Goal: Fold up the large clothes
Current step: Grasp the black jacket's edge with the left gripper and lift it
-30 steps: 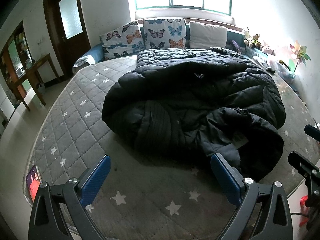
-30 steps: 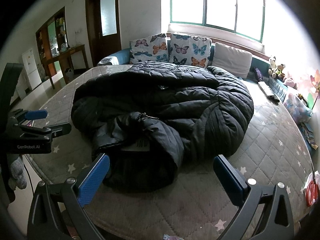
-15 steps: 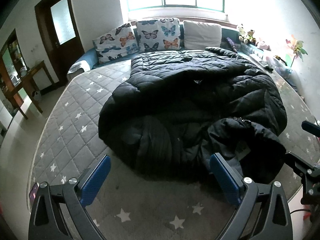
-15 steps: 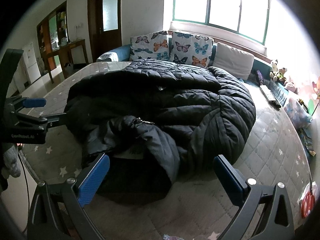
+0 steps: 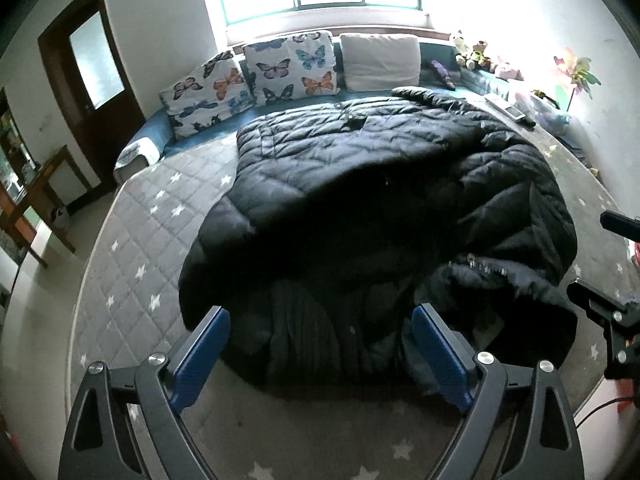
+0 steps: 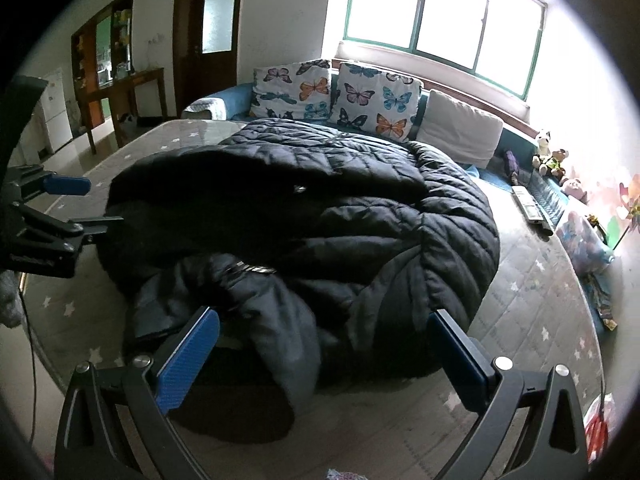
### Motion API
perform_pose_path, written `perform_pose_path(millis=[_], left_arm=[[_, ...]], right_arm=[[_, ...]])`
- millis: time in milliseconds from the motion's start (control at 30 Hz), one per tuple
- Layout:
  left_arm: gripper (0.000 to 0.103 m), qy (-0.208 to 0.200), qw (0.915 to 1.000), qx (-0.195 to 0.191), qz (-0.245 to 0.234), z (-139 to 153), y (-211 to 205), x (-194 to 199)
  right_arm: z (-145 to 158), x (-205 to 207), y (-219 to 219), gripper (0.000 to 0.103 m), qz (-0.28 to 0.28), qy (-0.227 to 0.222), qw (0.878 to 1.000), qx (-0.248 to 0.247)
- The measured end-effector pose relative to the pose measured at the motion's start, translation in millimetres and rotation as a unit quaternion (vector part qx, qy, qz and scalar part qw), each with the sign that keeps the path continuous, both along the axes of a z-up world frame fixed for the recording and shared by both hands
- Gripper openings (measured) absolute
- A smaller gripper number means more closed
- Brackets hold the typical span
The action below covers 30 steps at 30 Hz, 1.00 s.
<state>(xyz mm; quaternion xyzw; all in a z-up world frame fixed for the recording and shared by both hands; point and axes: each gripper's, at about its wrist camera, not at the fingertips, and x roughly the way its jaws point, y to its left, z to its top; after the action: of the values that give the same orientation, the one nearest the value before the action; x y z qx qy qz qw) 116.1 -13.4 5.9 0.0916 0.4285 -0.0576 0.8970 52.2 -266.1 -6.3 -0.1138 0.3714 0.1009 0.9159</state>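
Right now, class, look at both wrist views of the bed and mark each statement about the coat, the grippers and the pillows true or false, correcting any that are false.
1. The black puffer coat lies spread on the star-patterned mattress. True.
2. The left gripper is shut on the coat's hem. False: its jaws stand wide open with nothing held between them.
3. The right gripper is open. True.
4. Two butterfly pillows lean at the far end of the bed, below the window. True.
5. The coat is neatly folded into a small square. False: it is bunched and rumpled, covering much of the mattress.
6. The plain pillow lies on top of the coat. False: it leans beside the butterfly pillows, behind the coat.
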Motion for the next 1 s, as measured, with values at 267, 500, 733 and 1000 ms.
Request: perform_pose_path(millis=[267, 500, 733, 1000], left_arm=[[0.098, -0.006, 0.9992, 0.013, -0.036, 12, -10, 46], [0.098, -0.011, 0.9919, 0.107, -0.067, -10, -47, 92], [0.059, -0.017, 0.9792, 0.183, -0.086, -37, -81, 134], [0.011, -0.059, 0.9841, 0.161, -0.043, -17, -61, 160]], right_arm=[[17, 47, -37, 0.103, -0.027, 0.004, 1.000, -0.008], [15, 96, -81, 0.103, -0.067, 0.033, 0.997, 0.025], [-1, 137, -101, 0.102, -0.104, 0.067, 0.992, 0.015], [-13, 125, -79, 0.092, -0.076, 0.081, 0.994, -0.010]])
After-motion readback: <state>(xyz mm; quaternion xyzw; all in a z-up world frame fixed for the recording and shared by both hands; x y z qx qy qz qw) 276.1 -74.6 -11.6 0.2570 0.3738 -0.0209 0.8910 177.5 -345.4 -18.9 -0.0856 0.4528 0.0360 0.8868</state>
